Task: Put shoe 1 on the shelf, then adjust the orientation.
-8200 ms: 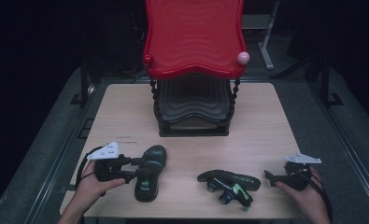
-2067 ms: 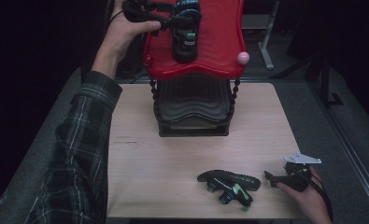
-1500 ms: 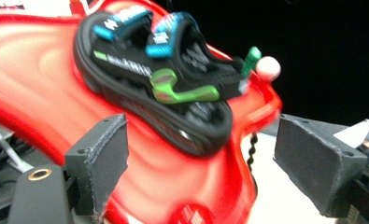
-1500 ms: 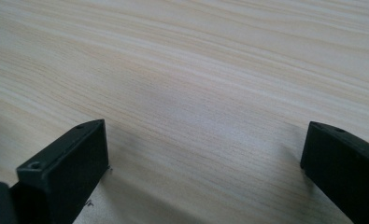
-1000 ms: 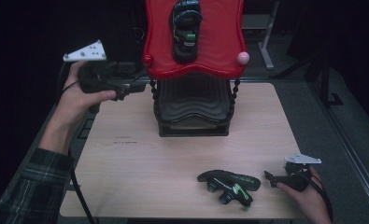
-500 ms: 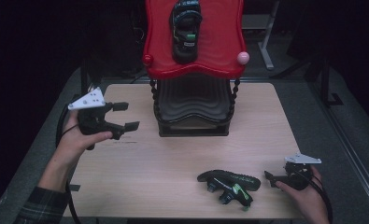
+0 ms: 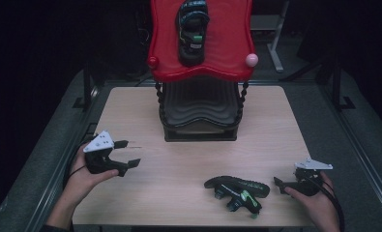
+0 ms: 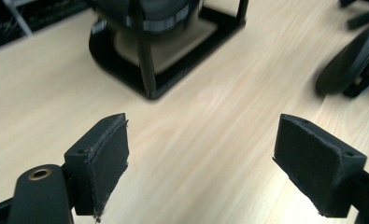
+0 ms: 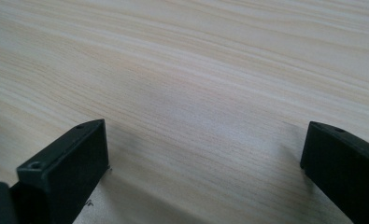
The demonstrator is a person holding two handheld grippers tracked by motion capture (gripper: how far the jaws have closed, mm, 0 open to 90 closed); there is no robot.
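One black sandal with green trim [image 7: 191, 29] lies on the red top shelf [image 7: 227, 53] of a black rack [image 7: 198, 113]. Its mate [image 7: 237, 191] lies on the table near the front, right of centre. My left gripper [image 7: 130, 153] hovers low over the table's front left, jaws open and empty, pointing toward the middle. In the left gripper view [image 8: 201, 158] the rack's base [image 8: 163, 60] is ahead and the table sandal [image 8: 355, 60] is at far right. My right gripper [image 7: 279, 183] rests at the front right, just right of the table sandal. The right gripper view [image 9: 201, 163] has its jaws open over bare wood.
The wooden table [image 7: 275, 121] has dark floor on all sides and metal rails along both edges. The rack stands at the table's back centre, with a pink knob [image 7: 251, 60] at the shelf's right corner. Bare wood lies between my two grippers.
My left hand has come down and toward the front, from beside the red shelf to just above the table's left front. The right hand and both sandals have stayed put.
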